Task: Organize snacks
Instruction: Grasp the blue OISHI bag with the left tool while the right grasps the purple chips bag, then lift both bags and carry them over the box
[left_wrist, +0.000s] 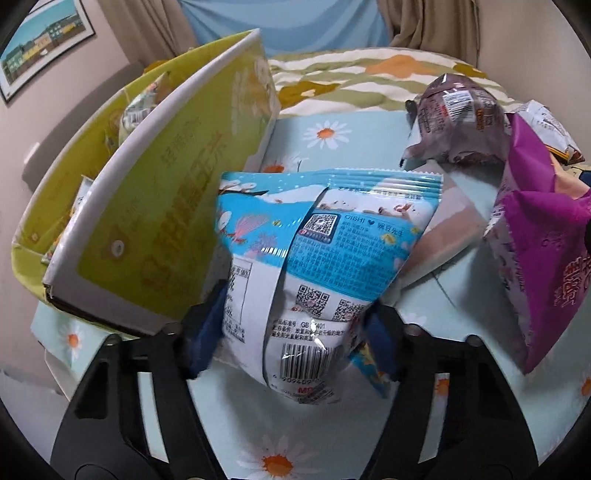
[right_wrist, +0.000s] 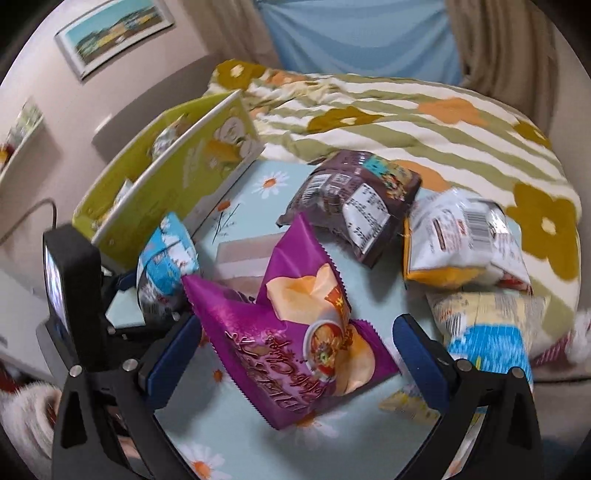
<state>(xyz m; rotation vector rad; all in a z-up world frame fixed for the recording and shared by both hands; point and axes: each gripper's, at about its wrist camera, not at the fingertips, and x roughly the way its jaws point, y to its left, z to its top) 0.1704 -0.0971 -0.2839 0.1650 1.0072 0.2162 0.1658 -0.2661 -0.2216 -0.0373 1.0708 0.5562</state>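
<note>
My left gripper (left_wrist: 295, 328) is shut on a blue and white snack bag (left_wrist: 314, 254), which stands upright between the blue pads right beside the green cardboard box (left_wrist: 155, 206). That bag also shows in the right wrist view (right_wrist: 166, 258), held by the left gripper. My right gripper (right_wrist: 299, 350) is open, its jaws wide on either side of a purple chip bag (right_wrist: 295, 339) that lies crumpled on the daisy-print surface (right_wrist: 258, 435). The purple bag shows at the right in the left wrist view (left_wrist: 543, 251).
The green box (right_wrist: 166, 184) holds several snack packs. A brown snack bag (right_wrist: 354, 199), a white and orange bag (right_wrist: 465, 240) and a yellow and blue bag (right_wrist: 487, 332) lie to the right. A flowered quilt (right_wrist: 424, 122) lies behind. A pink-brown flat pack (right_wrist: 243, 258) lies in the middle.
</note>
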